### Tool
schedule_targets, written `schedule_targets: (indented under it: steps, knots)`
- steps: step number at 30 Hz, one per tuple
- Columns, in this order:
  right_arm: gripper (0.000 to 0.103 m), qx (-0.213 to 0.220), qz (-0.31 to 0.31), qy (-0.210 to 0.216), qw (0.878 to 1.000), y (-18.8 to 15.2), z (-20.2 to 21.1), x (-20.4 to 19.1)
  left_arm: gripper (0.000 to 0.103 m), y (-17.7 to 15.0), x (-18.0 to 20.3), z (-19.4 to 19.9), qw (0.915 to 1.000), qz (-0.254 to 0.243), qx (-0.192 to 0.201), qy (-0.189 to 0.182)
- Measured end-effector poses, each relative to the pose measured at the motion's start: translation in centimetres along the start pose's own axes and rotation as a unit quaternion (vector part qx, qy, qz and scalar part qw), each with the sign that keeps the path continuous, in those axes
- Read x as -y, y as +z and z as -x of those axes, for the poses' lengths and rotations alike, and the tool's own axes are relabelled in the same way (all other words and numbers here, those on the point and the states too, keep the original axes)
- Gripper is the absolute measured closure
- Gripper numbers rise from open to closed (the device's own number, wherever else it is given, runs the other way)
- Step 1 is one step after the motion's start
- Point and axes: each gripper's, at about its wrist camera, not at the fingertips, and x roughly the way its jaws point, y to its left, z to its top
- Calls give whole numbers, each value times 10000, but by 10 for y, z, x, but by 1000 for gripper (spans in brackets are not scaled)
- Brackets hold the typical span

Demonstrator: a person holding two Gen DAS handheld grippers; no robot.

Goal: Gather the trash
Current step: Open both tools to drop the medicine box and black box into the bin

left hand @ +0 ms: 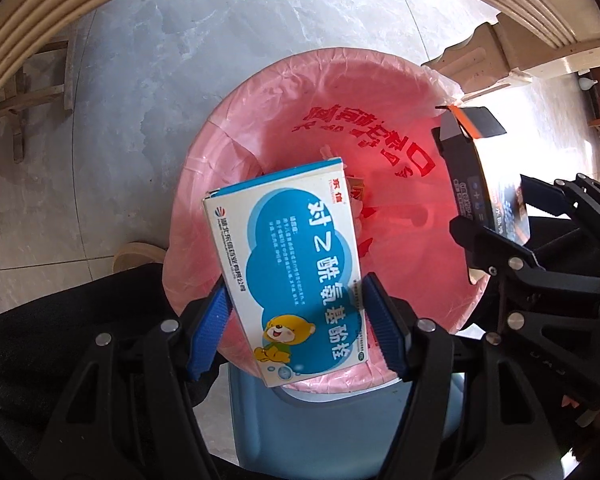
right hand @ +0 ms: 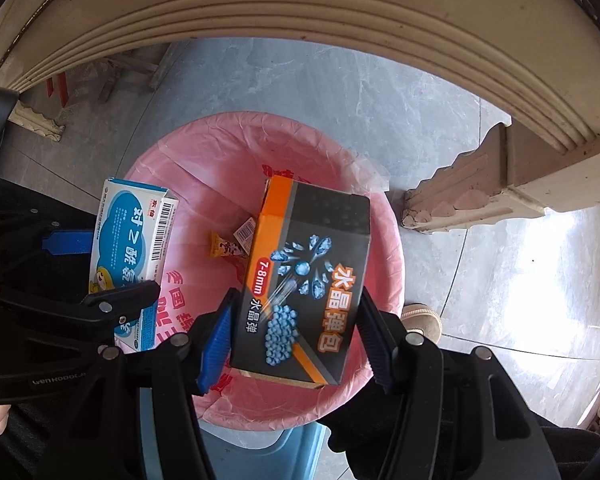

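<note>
left wrist view: left claw point(left hand: 295, 326) clamped on white-and-blue cardboard medicine box point(left hand: 287, 268), above pink plastic-lined bin point(left hand: 400, 264); let go squarely over the opening.

right wrist view: right claw point(right hand: 295, 338) gripping black-and-orange cardboard box point(right hand: 306, 280), bin's centre toward 11 o'clock; release there, clear of the rim.

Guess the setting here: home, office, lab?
Likely a home room: glossy grey marble-look floor tiles, carved cream furniture with moulded edging, and a blue bin lined with a pink bag.
</note>
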Motion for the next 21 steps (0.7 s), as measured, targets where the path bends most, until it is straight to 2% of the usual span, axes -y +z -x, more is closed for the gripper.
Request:
schedule_targets:
  steps: [11, 16, 21]
  knots:
    - [46, -224, 28, 96, 9997, 3, -20, 2, 38, 15, -10, -27, 9992, 50, -369, -173]
    - [46, -340, 27, 189, 9992, 2, -28, 3, 38, 18, -7, -33, 9988, -47, -491, -39]
    - [46, -400, 5, 287, 9988, 3, -31, 3, 36, 18, -7, -32, 9989, -67, -455, 111]
